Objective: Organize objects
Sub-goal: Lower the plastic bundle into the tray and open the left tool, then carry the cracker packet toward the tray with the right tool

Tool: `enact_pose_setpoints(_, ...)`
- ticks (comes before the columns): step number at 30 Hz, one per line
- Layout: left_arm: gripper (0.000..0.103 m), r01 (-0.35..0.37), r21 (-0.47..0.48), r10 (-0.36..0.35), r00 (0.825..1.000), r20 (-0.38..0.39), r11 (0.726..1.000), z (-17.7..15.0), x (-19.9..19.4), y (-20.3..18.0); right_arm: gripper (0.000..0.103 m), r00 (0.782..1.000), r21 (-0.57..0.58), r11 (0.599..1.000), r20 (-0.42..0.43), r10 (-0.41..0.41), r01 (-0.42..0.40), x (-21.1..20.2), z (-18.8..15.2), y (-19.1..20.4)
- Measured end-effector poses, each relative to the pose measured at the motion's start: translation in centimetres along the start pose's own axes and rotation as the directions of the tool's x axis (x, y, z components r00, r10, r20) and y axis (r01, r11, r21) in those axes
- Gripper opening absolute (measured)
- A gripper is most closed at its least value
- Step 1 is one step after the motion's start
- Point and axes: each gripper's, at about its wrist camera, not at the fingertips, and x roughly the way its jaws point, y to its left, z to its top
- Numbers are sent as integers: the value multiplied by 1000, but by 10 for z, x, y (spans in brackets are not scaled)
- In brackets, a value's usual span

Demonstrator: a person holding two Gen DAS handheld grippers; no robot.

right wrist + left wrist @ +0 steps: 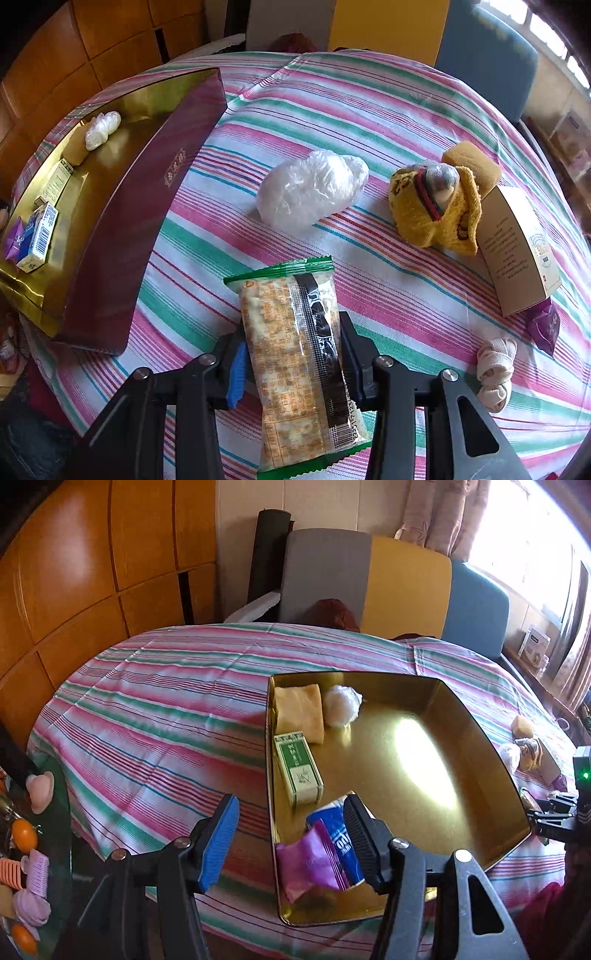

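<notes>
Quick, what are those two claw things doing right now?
Left gripper: open, holding nothing.
Right gripper: closed on the cracker packet.

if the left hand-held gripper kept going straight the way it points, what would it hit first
Probably the striped tablecloth, just left of the gold tray. The open left hand-held gripper straddles the tray's left wall, so depth is unclear and it might clip the green box.
</notes>
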Motion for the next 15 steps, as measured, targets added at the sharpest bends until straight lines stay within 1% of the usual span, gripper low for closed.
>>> enact_pose_setpoints(5, 59, 43, -20, -44, 999, -30, 999, -6, 5, -3, 44, 1000, 4, 1000, 9, -7, 7, -2, -3, -1)
enact_pose_setpoints(10, 60, 42, -3, -42, 999, -32, 999, -8, 6, -6, 44, 1000, 12, 1000, 14, -14, 13, -1, -2, 0)
enact_pose_setpoints(15, 59, 46, -5, -46, 998, -40, 999, -9, 9, -4, 44, 1000, 25, 999, 22, -22, 21, 1, -2, 0)
